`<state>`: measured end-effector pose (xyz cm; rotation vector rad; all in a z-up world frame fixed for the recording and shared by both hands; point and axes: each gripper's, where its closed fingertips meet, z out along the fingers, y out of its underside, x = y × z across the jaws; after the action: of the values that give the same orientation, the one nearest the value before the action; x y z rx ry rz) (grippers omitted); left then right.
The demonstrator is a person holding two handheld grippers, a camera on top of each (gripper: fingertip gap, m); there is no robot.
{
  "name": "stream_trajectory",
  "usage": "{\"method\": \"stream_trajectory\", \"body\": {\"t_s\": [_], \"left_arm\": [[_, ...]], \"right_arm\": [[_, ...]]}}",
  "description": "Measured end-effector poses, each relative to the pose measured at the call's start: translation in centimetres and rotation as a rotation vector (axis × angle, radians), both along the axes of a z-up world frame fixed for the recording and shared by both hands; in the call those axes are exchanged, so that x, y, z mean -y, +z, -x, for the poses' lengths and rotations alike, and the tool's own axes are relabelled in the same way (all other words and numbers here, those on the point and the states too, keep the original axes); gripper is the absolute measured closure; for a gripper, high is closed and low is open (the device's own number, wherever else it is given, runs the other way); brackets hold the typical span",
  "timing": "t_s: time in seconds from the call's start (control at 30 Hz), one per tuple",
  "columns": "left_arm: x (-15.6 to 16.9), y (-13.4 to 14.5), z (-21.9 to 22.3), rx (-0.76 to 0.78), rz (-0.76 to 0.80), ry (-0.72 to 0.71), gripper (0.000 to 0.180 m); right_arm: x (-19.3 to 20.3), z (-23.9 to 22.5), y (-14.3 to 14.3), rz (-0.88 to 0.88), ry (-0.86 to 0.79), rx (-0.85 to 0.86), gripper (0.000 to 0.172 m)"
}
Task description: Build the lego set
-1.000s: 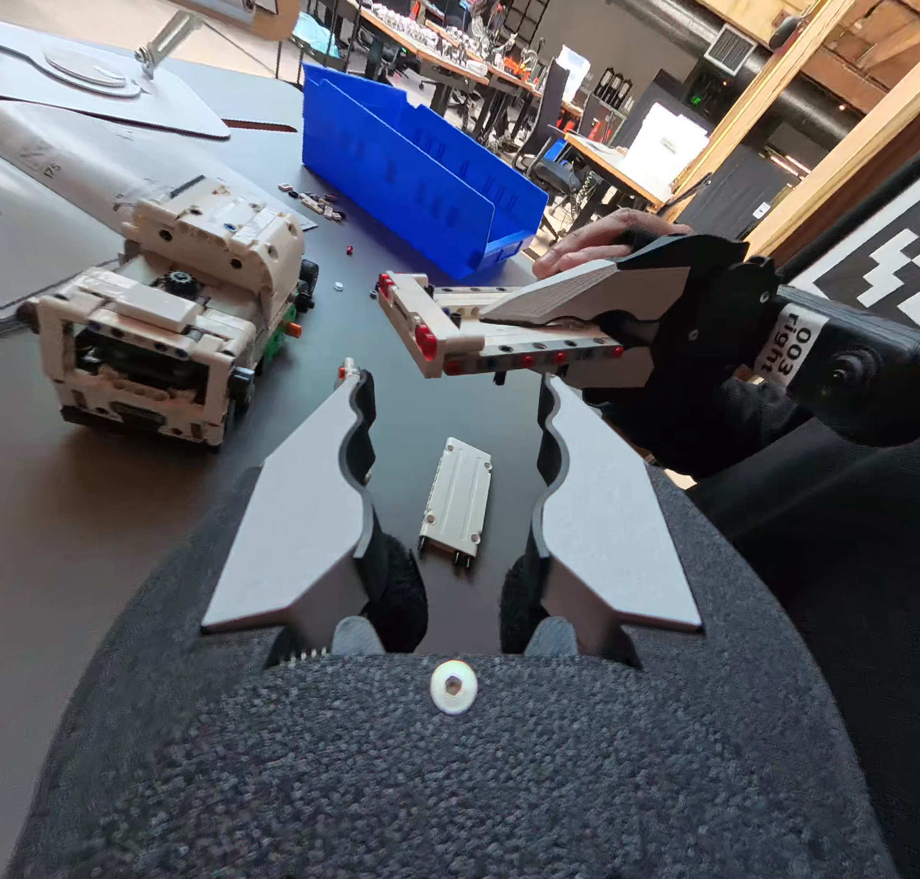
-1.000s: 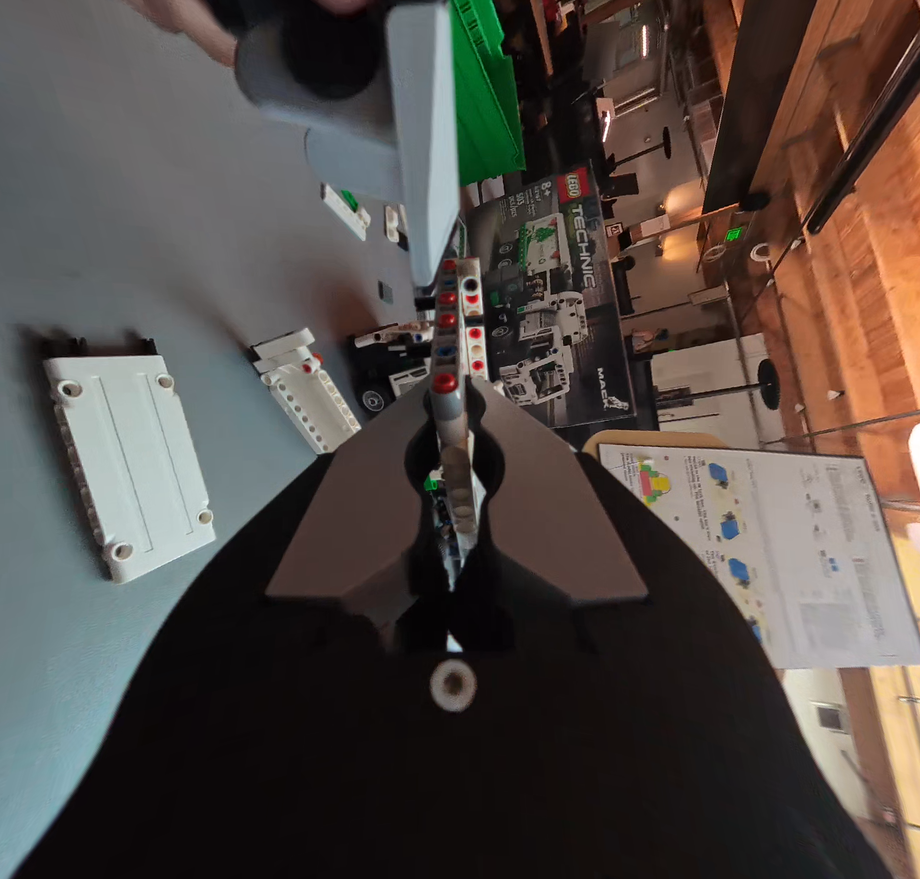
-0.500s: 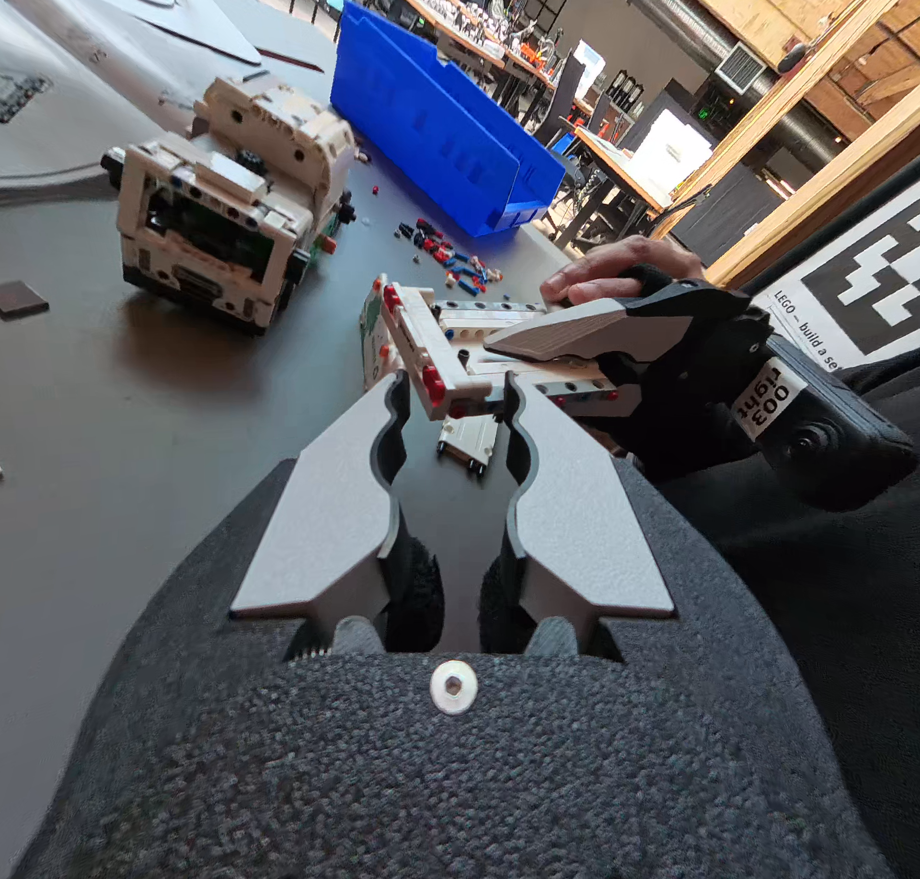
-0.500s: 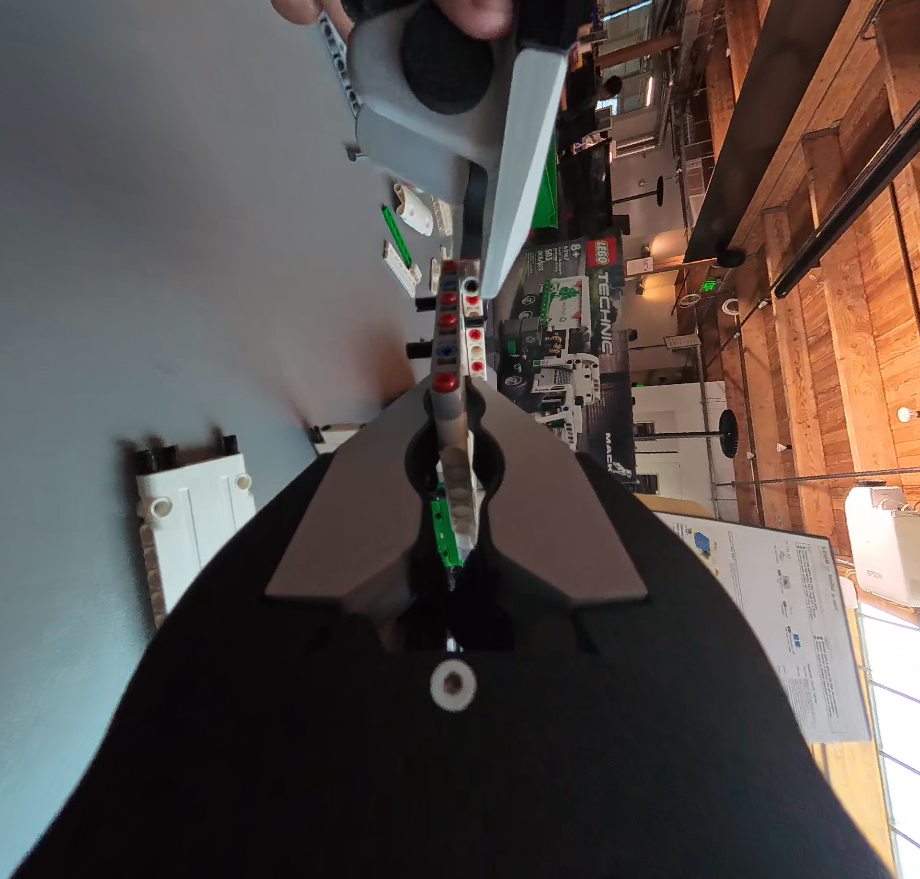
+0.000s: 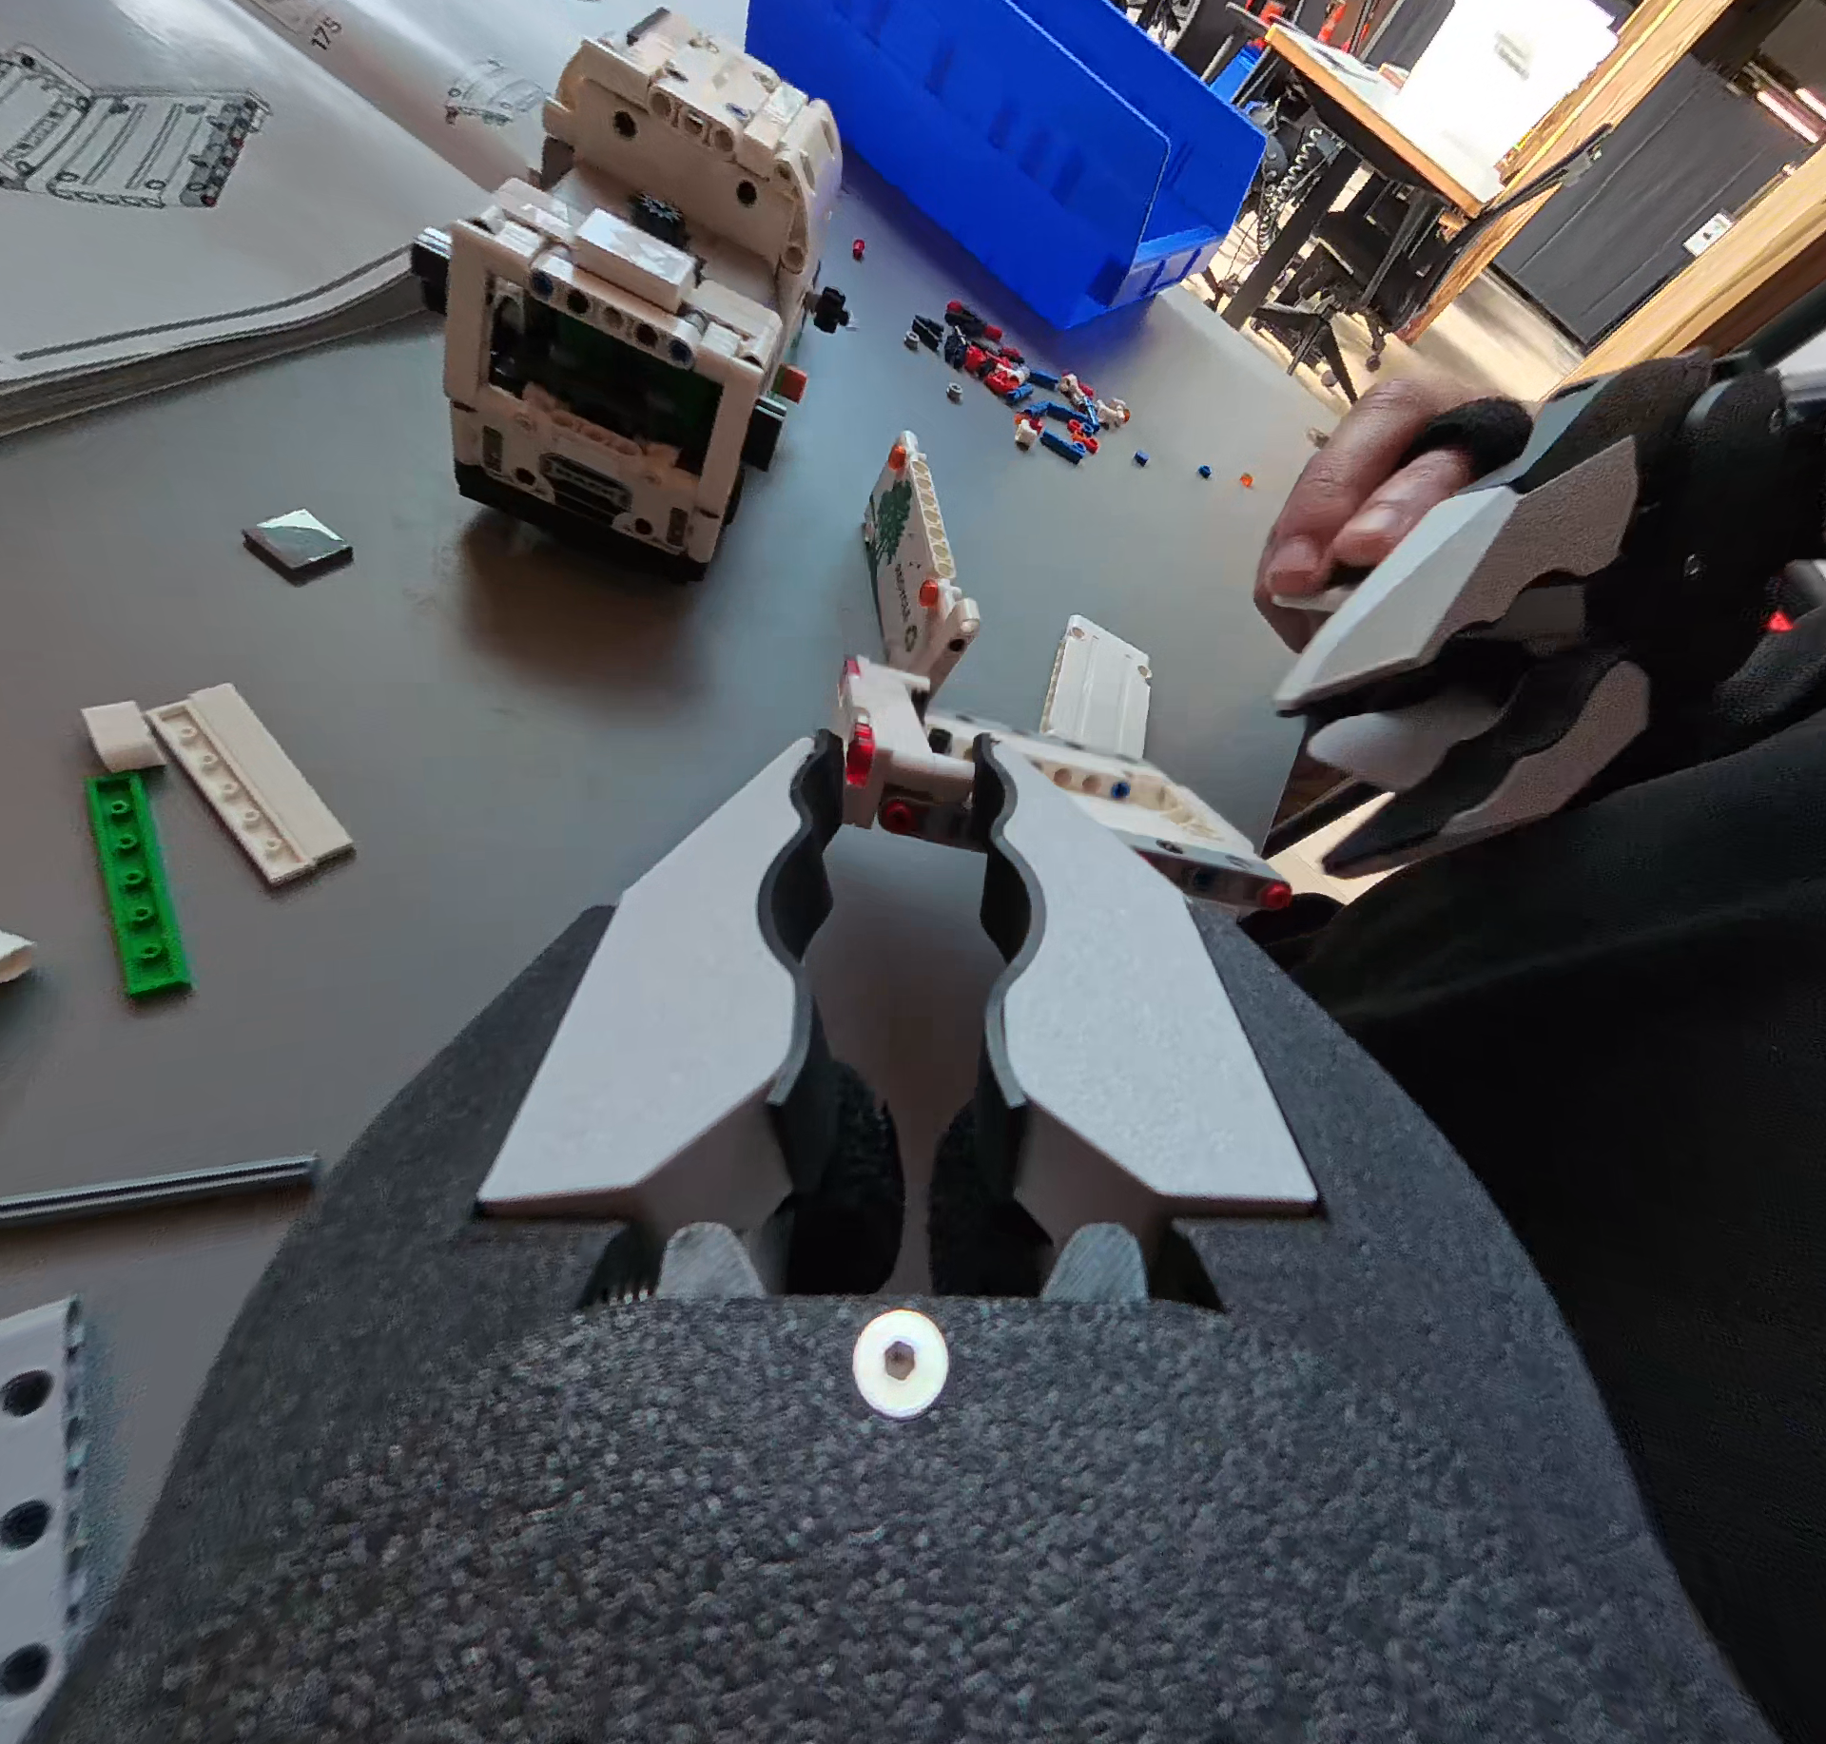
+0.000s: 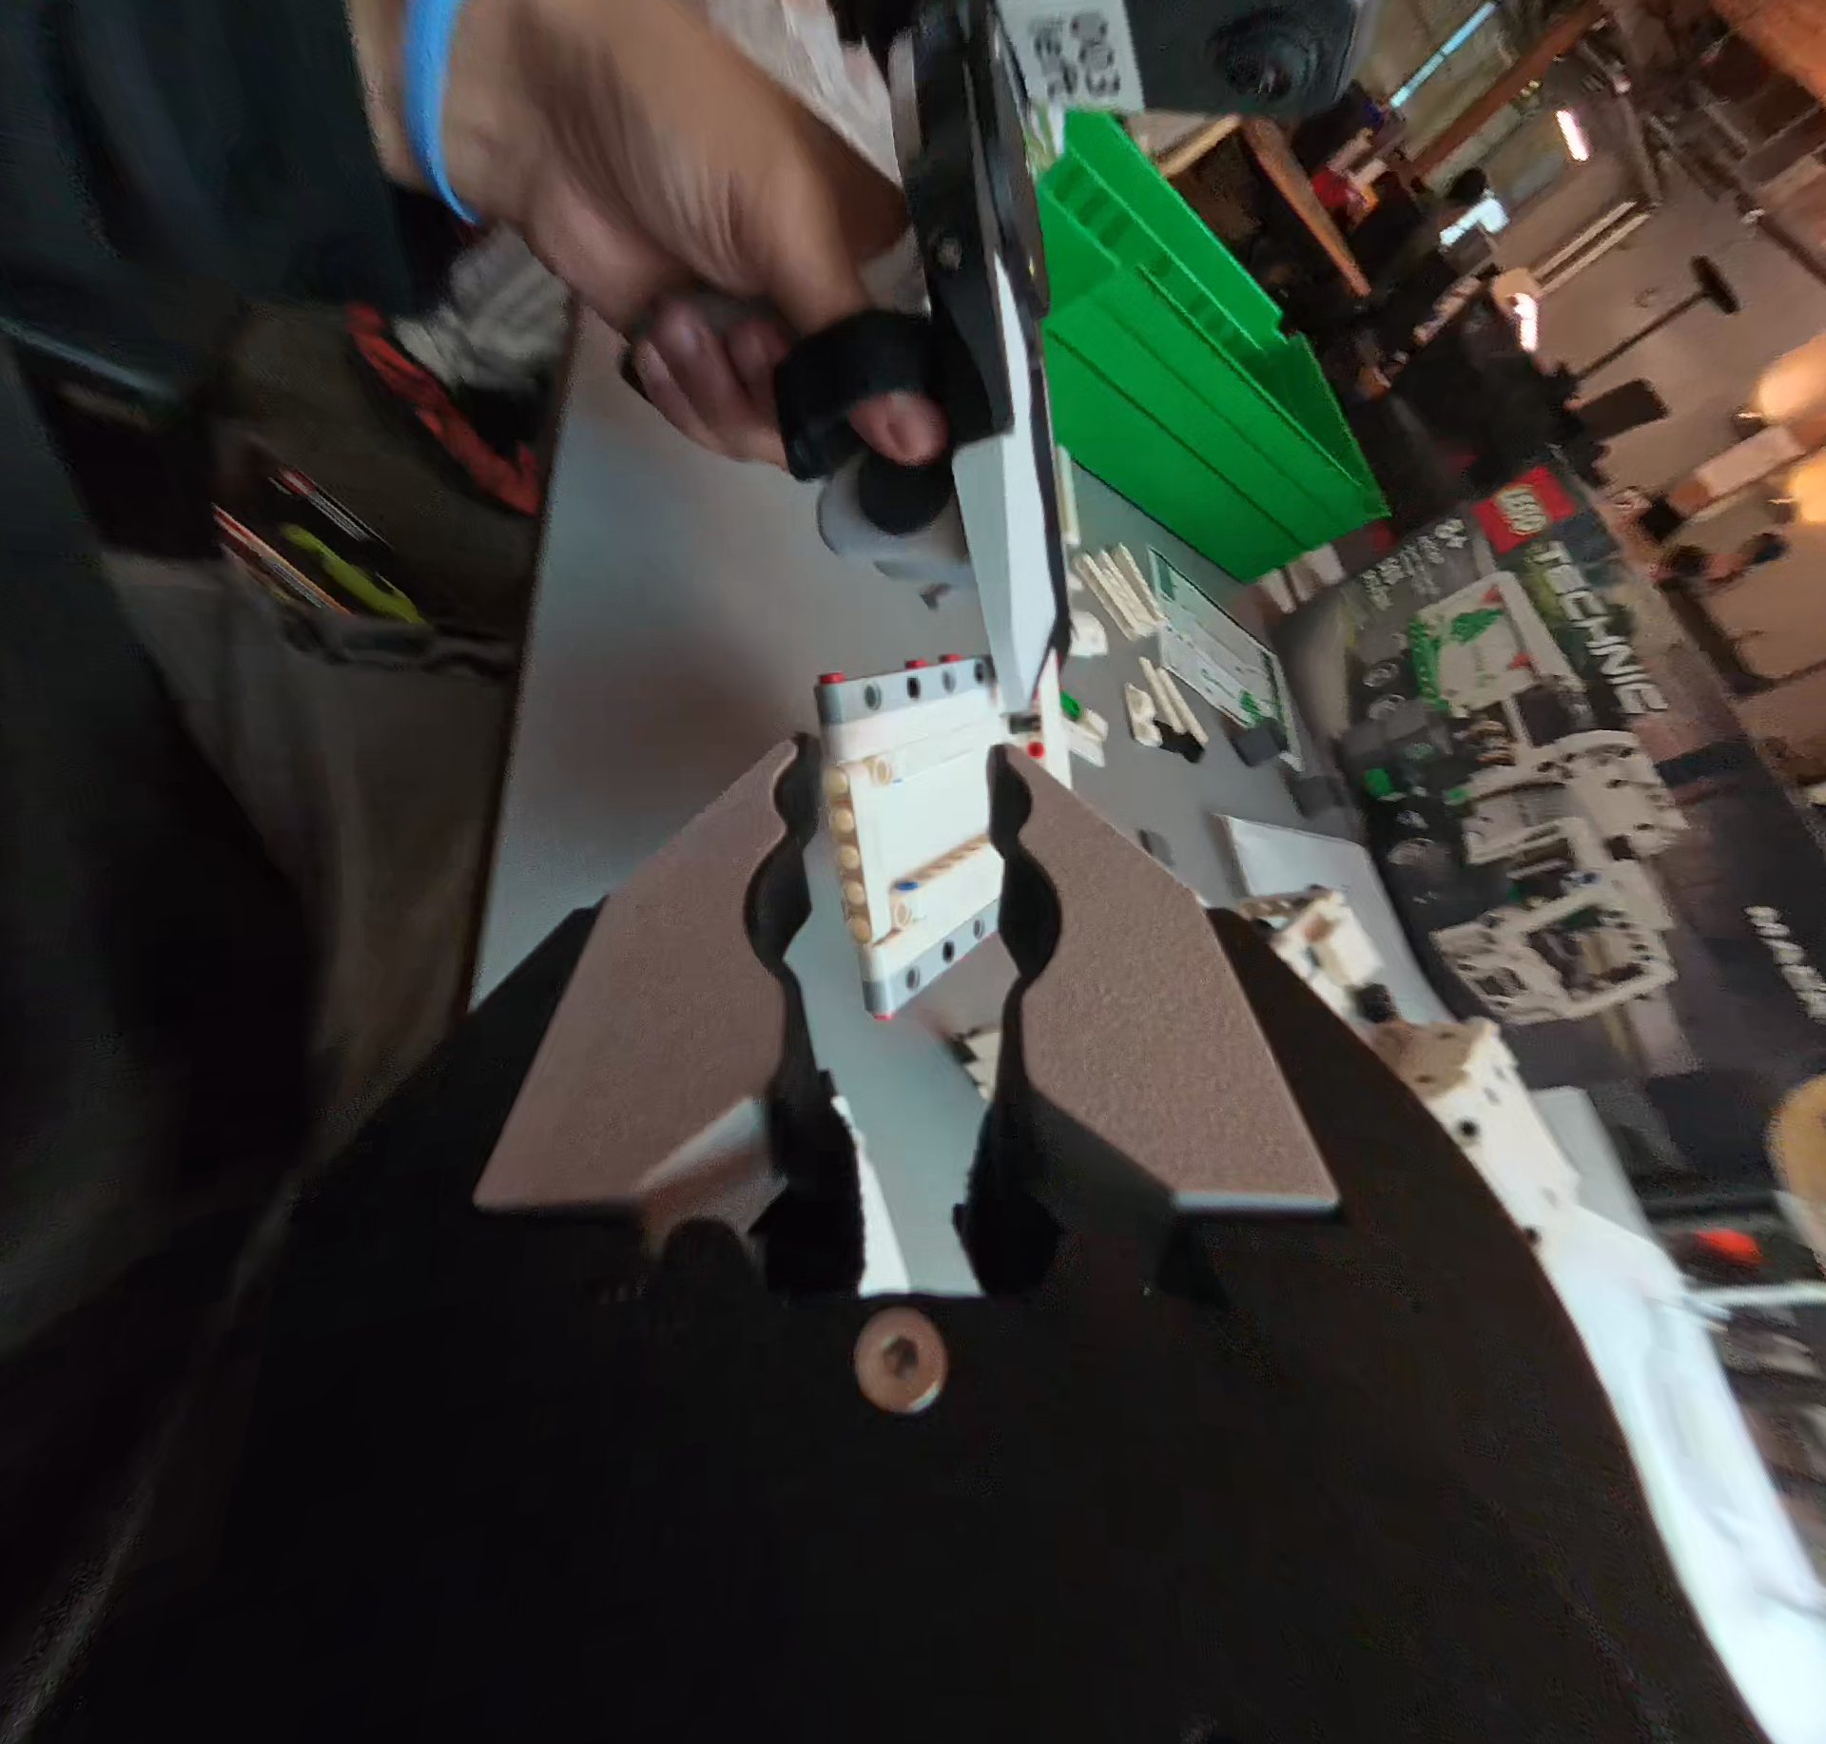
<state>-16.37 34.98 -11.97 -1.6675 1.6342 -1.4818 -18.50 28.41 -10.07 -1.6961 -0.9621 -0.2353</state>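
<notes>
Near the counter's (image 5: 514,709) front edge: L gripper (image 5: 904,783) clamped on a white panel assembly (image 5: 1117,793).
Its 2 fingers pressed the assembly's red-pinned end, w/ the rest angled off toward the R gripper (image 5: 1304,778), whose fingers stood apart w/ nothing between them, just beside the far end. White truck model (image 5: 613,343), blue bin (image 5: 988,96) & loose pins (image 5: 1018,383) sat beyond; green plate (image 5: 138,886) lay left.

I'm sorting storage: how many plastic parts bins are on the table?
2: a blue bin behind the white toy truck in the left wrist view, and a green bin beyond the left claw in the right wrist view. Others may be hidden.
</notes>
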Motion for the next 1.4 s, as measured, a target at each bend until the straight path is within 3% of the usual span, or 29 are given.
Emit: {"method": "stream_trajectory", "body": {"t_s": [0.17,0.3,0.47,0.7,0.97,1.13,1.4], "left_arm": [[-1.8,-0.1,-0.7,-0.003,0.001,-0.011,0.156],[-2.1,0.3,-1.4,0.028,0.053,-0.048,0.157],[-0.1,1.7,-1.4,0.121,0.103,-0.185,0.157],[2.4,3.7,-1.9,0.208,0.166,-0.345,0.157],[4.4,3.5,-2.6,0.186,0.131,-0.466,0.157],[4.9,3.0,-2.5,0.15,0.095,-0.528,0.157],[4.6,2.7,-2.7,0.125,0.092,-0.562,0.157]], "right_arm": [[1.9,-0.2,1.6,0.156,0.112,-0.35,0.133],[1.0,-3.3,-0.2,0.257,-0.001,-0.386,0.134],[0.8,-4.4,0.5,0.291,-0.003,-0.568,0.135],[0.4,-5.7,2.2,0.41,0.079,-0.975,0.133],[-0.7,-4.9,-0.4,0.475,0.035,-0.859,0.133],[-0.9,-4.2,-2.2,0.528,0.02,-0.749,0.146],[-1.8,-4.3,-2.9,0.56,-0.031,-0.754,0.158]]}}
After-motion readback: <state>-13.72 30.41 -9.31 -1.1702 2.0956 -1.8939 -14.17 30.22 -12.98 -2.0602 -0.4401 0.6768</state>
